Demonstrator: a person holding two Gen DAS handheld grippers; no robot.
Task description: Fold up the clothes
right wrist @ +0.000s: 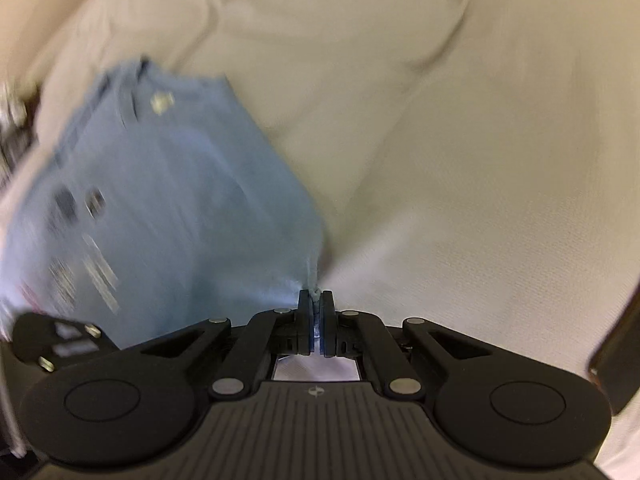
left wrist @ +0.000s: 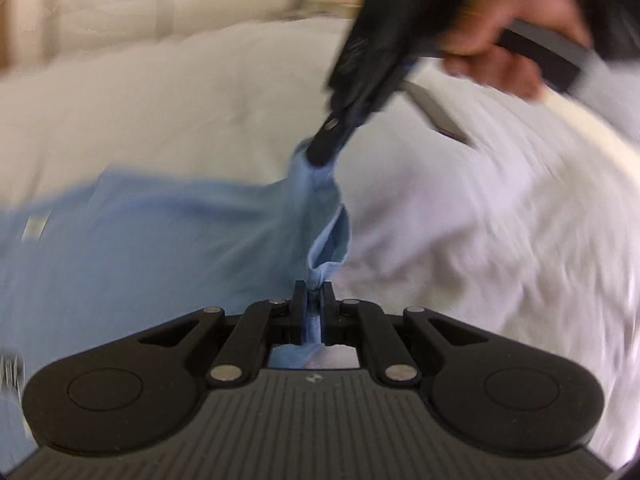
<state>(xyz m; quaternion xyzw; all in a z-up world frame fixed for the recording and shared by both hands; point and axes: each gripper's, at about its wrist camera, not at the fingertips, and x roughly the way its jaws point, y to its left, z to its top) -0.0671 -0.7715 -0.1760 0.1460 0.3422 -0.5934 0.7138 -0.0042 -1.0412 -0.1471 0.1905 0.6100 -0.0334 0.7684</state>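
Both my grippers, left gripper (left wrist: 313,300) and right gripper (right wrist: 316,304), pinch corners of the light blue cotton shirt (left wrist: 152,240), lifted over the white bedsheet (right wrist: 460,160). I should keep that edge taut and level.

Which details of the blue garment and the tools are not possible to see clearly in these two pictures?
- Left wrist view: blue garment is motion-blurred and cut by the left edge; its type is unclear.
- Right wrist view: garment's printed marks are smeared, unreadable.
- Left wrist view: right tool tips are buried in cloth.

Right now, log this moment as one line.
left gripper: shut on blue shirt | right gripper: shut on blue shirt | surface: white bedding
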